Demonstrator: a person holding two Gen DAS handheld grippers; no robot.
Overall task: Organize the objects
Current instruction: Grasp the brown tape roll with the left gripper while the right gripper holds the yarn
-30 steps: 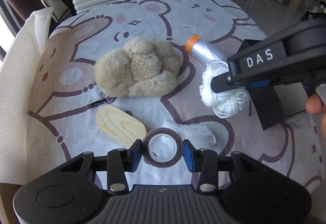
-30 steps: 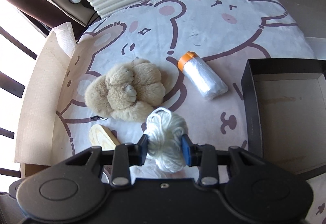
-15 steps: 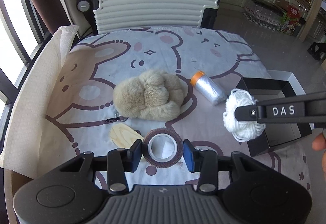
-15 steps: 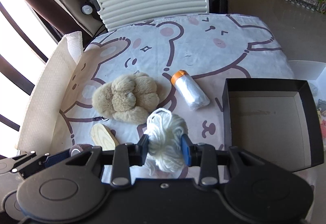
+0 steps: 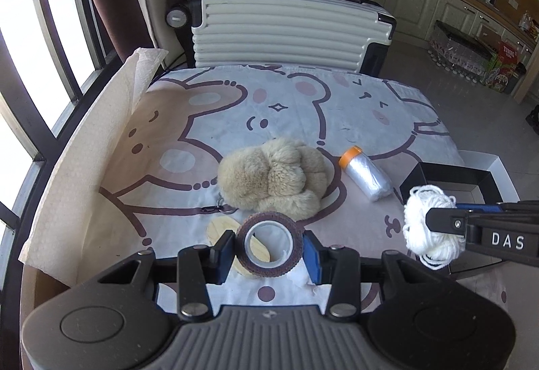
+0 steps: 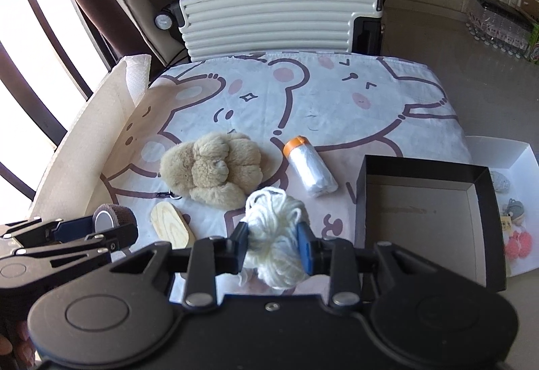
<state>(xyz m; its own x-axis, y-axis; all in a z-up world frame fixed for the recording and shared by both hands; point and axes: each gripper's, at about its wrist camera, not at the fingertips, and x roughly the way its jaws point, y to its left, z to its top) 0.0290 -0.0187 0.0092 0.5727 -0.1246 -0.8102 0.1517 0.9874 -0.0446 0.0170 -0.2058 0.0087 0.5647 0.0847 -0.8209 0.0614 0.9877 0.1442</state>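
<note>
Yarn (image 6: 274, 237), a loose white bundle with stray loops, sits squeezed between the right gripper's (image 6: 273, 243) jaws, which are closing tighter on it, above the bear-print cloth (image 6: 337, 107) just left of the black box (image 6: 471, 188). Tape roll (image 5: 267, 243), brown with a pale core, is clamped in the left gripper (image 5: 267, 252). Both have risen since a second ago, when they hung close over the cloth.

The right gripper (image 6: 273, 243), jaws closing, squeezes a fluffy white yarn bundle (image 6: 274, 235) above the bear-print cloth-covered table (image 6: 337, 107); an open black cardboard box (image 6: 427, 211) sits at its right edge.
</note>
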